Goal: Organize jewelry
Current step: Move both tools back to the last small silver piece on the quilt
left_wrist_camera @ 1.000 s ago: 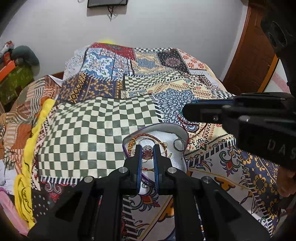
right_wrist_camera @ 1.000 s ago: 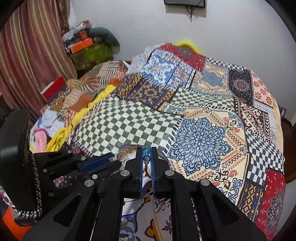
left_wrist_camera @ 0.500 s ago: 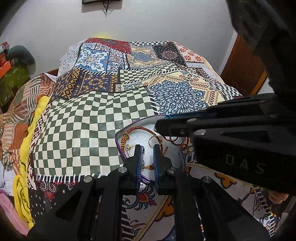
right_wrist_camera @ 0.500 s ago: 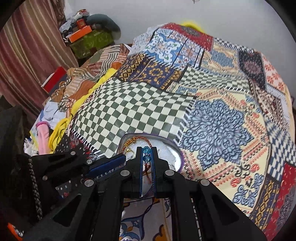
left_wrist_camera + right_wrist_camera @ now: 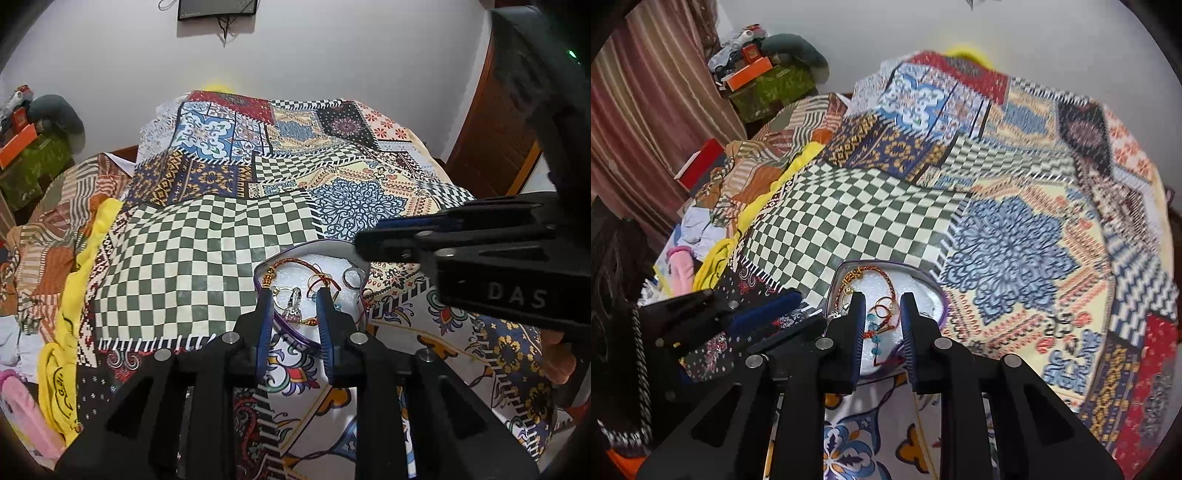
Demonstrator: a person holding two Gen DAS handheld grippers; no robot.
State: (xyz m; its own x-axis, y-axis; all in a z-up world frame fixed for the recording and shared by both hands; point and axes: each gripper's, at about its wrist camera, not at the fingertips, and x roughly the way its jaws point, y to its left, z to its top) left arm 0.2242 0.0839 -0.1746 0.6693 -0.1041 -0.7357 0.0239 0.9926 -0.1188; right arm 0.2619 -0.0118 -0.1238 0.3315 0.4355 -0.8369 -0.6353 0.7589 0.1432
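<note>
1. Release step: the jaws of the left gripper [image 5: 293, 301] and right gripper [image 5: 882, 306] are opening; nothing is pressed.
2. Jewelled silver ring [image 5: 291, 308] and blue-beaded red-cord bracelet [image 5: 877, 330] are seen in the white-lined, purple-rimmed oval tray [image 5: 332, 254].
3. Withdrawal is likely required next.

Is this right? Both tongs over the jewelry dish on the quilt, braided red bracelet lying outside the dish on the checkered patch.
Not quite. The braided red bracelet lies inside the jewelry dish, along its far rim, not on the checkered patch; the left wrist view shows it. Both the left tongs and right tongs are over the dish on the quilt.
</note>
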